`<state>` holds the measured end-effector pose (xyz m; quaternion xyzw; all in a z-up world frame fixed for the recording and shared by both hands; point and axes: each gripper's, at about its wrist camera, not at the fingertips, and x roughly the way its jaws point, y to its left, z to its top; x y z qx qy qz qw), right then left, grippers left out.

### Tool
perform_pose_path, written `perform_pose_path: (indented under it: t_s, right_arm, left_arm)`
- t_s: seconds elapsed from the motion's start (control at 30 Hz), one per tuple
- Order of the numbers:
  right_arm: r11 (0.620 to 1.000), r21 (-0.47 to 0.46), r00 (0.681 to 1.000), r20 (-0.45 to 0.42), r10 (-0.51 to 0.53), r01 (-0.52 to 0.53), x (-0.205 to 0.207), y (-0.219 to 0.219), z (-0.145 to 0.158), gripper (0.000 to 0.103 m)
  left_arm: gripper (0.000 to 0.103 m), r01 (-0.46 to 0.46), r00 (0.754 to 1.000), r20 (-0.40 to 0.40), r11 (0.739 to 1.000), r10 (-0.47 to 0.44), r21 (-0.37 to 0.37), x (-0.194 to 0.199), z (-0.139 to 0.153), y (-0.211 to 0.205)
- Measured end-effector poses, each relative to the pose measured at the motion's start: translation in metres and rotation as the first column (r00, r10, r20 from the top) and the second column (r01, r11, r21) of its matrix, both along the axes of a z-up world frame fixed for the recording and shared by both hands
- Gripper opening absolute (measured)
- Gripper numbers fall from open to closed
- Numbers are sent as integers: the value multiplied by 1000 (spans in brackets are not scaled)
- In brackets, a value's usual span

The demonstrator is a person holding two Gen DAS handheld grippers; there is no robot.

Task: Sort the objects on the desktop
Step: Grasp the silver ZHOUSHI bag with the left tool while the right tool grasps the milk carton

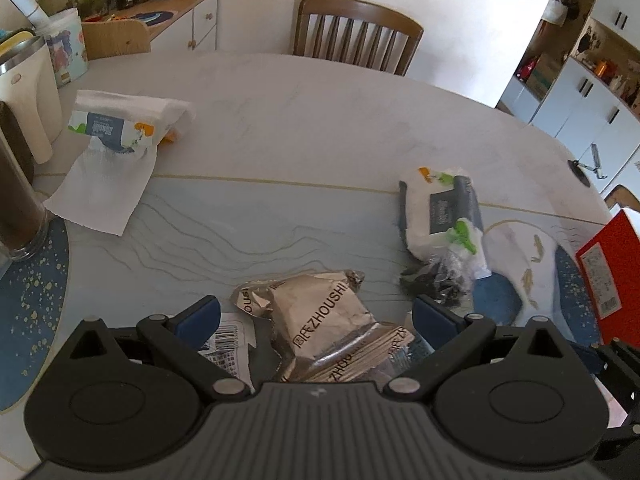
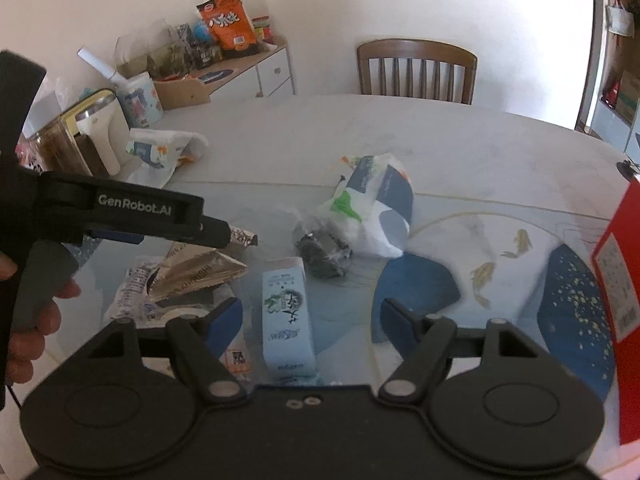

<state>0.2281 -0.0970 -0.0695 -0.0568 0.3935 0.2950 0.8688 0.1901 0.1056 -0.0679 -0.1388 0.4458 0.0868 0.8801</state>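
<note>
- The crumpled silver foil packet (image 1: 320,320), printed ZHOUSHI, lay near the table's near edge, on top of a clear barcoded wrapper (image 1: 226,340).
- Your left gripper (image 1: 316,316) hung over that packet with its jaws wide apart; the packet sat between the blue pads (image 1: 198,318), and I could not tell whether either one touched it.
- Your right gripper (image 2: 312,316) was also spread wide, with a pale blue carton (image 2: 286,316) lying flat between its fingers, apart from both.
- Just beyond the carton sat a dark crumpled bag (image 2: 322,252), and behind it a half-empty tissue pack (image 2: 374,208) in white, blue and green.
- A second tissue pack (image 1: 120,124), with sheets pulled out, lay toward the table's far left edge, beside a white kettle (image 1: 24,92).
- A red box (image 1: 612,264) stood at the right edge.
- The table (image 1: 320,120) was pale with blue and gold patterns; a wooden chair (image 1: 356,32) stood at its far side.
</note>
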Motion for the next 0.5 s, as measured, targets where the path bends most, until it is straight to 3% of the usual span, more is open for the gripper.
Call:
perform_pose_path:
  t_s: [0.23,0.5]
  right_arm:
    - [1000,-23,1000,-14,-8,7,11,13,-12,69]
    - [999,-29,999,-35,-18,17,23,20,-18,60]
  left_arm:
    - [102,-26,999,-35,1000,26,12,9,-10,4]
    - [88,-29,998,-62,1000,28,-6,17,-18,4]
